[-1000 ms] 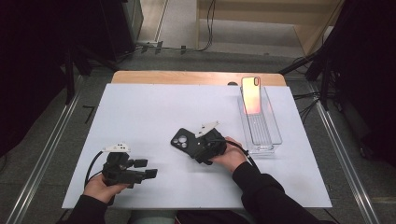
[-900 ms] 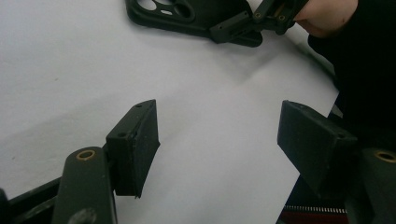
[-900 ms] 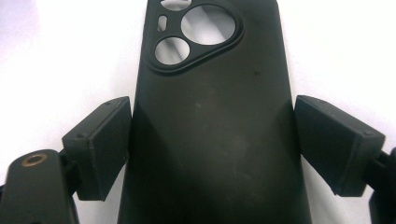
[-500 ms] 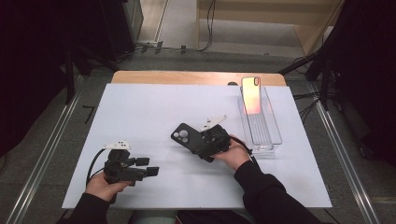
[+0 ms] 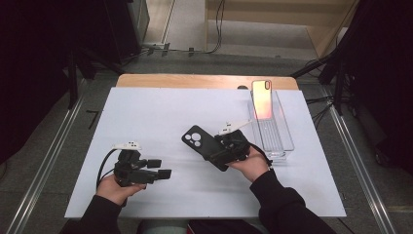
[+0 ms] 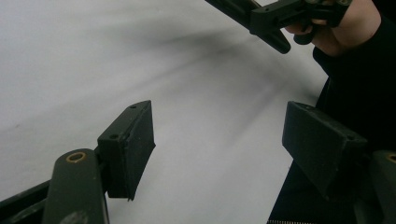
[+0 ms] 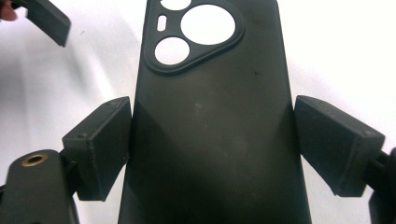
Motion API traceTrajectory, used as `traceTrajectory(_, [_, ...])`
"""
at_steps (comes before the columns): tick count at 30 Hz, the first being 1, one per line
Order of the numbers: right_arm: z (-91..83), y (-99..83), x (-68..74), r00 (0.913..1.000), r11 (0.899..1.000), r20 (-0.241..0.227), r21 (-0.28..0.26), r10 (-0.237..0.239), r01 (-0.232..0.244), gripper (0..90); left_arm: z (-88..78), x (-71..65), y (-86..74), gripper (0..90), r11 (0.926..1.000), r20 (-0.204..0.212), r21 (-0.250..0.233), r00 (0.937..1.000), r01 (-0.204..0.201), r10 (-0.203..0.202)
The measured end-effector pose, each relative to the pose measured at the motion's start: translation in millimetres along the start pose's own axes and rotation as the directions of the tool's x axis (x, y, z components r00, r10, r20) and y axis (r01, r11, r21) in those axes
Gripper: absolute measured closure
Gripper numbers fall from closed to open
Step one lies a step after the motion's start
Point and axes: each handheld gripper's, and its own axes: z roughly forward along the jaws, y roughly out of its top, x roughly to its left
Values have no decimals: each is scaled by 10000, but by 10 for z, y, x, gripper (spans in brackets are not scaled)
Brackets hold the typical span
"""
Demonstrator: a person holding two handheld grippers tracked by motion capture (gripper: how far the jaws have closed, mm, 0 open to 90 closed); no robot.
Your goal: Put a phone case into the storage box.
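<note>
the right gripper [image 7: 210, 154] clamps a black phone case [image 7: 210, 140] by its long edges, pads pressed to both sides, camera cutouts pointing away beyond the fingertips. the left gripper [image 6: 219, 140], its jaws just opened wide with nothing between them, waits apart. this looks like the carrying step; next likely calls for bringing the case toward the phone [image 5: 262, 99] leaning in the clear tray [image 5: 285, 146], well beyond the fingers.
</note>
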Motion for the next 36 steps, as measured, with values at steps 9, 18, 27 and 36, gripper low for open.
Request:
traceTrajectory(9, [-185, -60, 18, 9996, 9995, 71, -167, 260, -258, 131, 55, -51, 78, 256, 9980, 341, -505, 9987, -371, 388])
traceTrajectory(18, [-232, -132, 41, 9964, 9966, 259, -207, 805, -799, 131, 108, -98, 169, 271, 9990, 243, -285, 9991, -351, 358])
traceTrajectory(27, [-187, -165, 148, 9812, 9825, 540, -257, 1855, -1844, 130, 133, -110, 235, 277, 9975, -92, -600, 9992, 380, -387])
traceTrajectory(36, [-185, -132, 209, 9657, 9741, 1306, -573, 2244, -2186, 130, 251, -171, 392, 288, 9973, -269, -61, 9970, 725, -727])
